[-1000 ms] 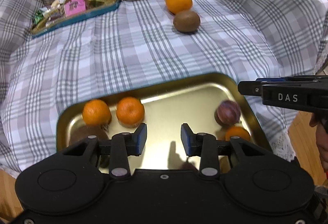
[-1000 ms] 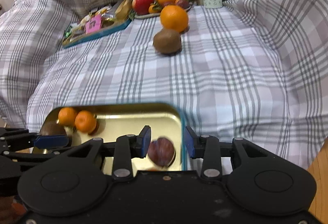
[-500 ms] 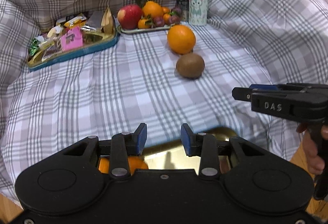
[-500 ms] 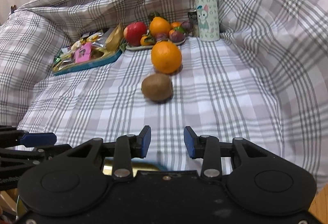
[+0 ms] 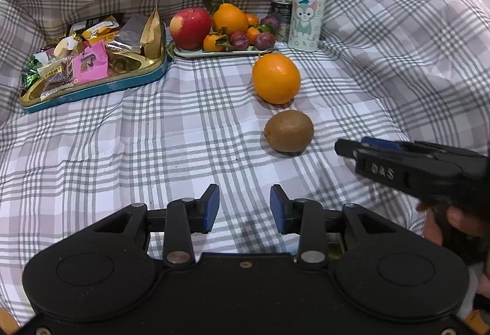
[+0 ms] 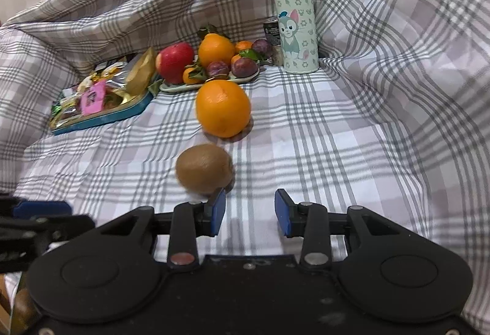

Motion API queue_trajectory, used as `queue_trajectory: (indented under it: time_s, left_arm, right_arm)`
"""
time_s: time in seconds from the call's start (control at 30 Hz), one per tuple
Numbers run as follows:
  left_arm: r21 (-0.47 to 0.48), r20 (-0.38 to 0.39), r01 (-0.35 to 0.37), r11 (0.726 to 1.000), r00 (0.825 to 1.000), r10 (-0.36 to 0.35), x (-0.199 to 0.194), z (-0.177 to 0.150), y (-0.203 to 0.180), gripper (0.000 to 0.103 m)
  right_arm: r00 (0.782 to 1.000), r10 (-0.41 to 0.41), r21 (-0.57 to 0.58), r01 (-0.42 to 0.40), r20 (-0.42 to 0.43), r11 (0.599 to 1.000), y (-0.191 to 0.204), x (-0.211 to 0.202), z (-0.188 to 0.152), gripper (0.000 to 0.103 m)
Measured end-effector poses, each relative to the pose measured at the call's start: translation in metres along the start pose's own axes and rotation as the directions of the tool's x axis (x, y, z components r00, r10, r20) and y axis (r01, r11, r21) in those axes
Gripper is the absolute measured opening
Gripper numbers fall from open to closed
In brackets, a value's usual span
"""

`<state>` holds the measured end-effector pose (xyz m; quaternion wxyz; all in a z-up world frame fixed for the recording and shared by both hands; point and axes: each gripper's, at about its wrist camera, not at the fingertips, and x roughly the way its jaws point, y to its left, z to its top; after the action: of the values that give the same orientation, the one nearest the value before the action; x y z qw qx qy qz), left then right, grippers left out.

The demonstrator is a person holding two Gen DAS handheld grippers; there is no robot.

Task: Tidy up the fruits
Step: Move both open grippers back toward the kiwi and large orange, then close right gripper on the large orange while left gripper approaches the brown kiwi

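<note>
A grey and white checked cloth [image 5: 128, 151] covers the counter and rises in folds behind it. At the back left lies a teal-edged gold tin [image 5: 92, 87] heaped with wrapped sweets, their print too small to read. To its right a pale plate [image 5: 220, 52] holds a red apple [image 5: 190, 27], a big orange, small tangerines and dark plums. Just beside the plate stands a mint-lidded flask [image 5: 307, 5] printed with a cartoon cat, with a dark can [image 5: 280, 16] touching its left side, label unreadable. In front of the plate sits a loose orange [image 6: 223, 108], and nearer still, close to it, a kiwi [image 6: 204, 169]. The left tool [image 5: 244, 208] hangs over bare cloth, its blue pads wide apart and empty. The right tool [image 6: 250, 212], with raised letters "DAS" on its side in the left view, is likewise wide and empty, its left pad just in front of the kiwi.
</note>
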<state>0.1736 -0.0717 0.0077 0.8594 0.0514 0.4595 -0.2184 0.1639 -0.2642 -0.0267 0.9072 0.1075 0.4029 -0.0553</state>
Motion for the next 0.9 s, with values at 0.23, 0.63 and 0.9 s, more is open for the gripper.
queue_trajectory:
  time_s: [0.23, 0.63, 0.9]
  left_arm:
    - [-0.028, -0.033, -0.021, 0.999, 0.999, 0.02, 0.01, -0.003, 0.016, 0.045]
    - [-0.086, -0.061, -0.031, 0.996, 0.998, 0.025, 0.025, -0.001, 0.038, 0.045]
    - [-0.101, -0.072, -0.047, 0.994, 0.997, 0.039, 0.029, -0.002, 0.047, 0.045]
  right_arm:
    - [1.0, -0.027, -0.014, 0.027, -0.006, 1.0, 0.0, 0.042, 0.013, 0.039]
    - [0.993, 0.109, -0.064, -0.107, 0.037, 0.992, 0.033, 0.051, 0.036, 0.038]
    - [0.954, 0.296, -0.063, -0.298, -0.043, 0.952, 0.068, 0.067, 0.045, 0.038]
